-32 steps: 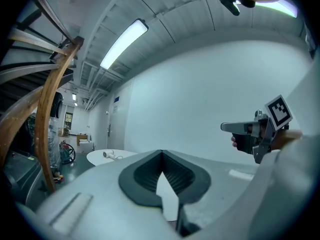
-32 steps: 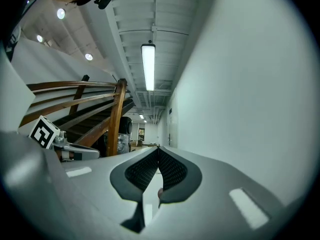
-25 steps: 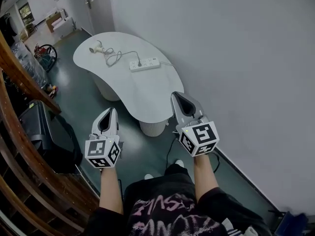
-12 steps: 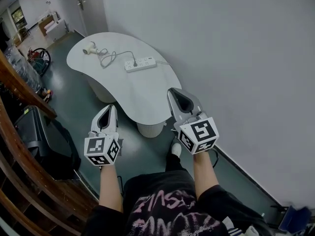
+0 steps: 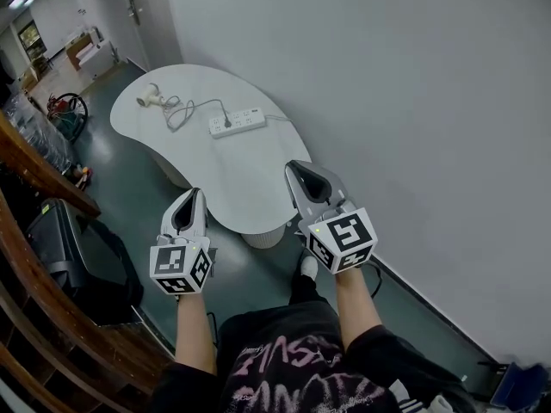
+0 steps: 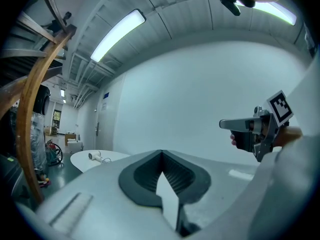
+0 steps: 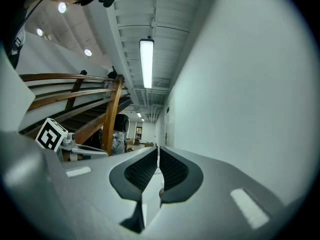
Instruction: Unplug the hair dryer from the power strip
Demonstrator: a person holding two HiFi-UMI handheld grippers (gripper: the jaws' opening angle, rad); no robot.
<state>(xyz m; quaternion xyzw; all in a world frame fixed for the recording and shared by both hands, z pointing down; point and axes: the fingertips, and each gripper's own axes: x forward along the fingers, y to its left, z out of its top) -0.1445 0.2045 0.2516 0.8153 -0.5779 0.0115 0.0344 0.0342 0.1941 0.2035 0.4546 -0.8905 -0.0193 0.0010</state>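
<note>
A white hair dryer (image 5: 151, 98) lies at the far end of a white curved table (image 5: 250, 175), small and distant in the left gripper view (image 6: 95, 156). Its cord (image 5: 194, 107) runs to a dark plug (image 5: 228, 123) seated in a white power strip (image 5: 237, 122). Both grippers hang in the air in front of the table's near end, well short of the strip. My left gripper (image 5: 193, 194) (image 6: 161, 153) is shut and empty. My right gripper (image 5: 294, 167) (image 7: 157, 148) is also shut with nothing between its pads.
A wooden stair railing (image 5: 34, 162) runs along the left. A black case (image 5: 77, 248) sits on the dark green floor below it. A plain wall (image 5: 413, 127) closes the right side. The person's legs (image 5: 293, 317) stand near the table's pedestal (image 5: 263, 237).
The table, strip and dryer have slid left and slightly down in the head view as the person steps. Both grippers keep their pose, still shut.
</note>
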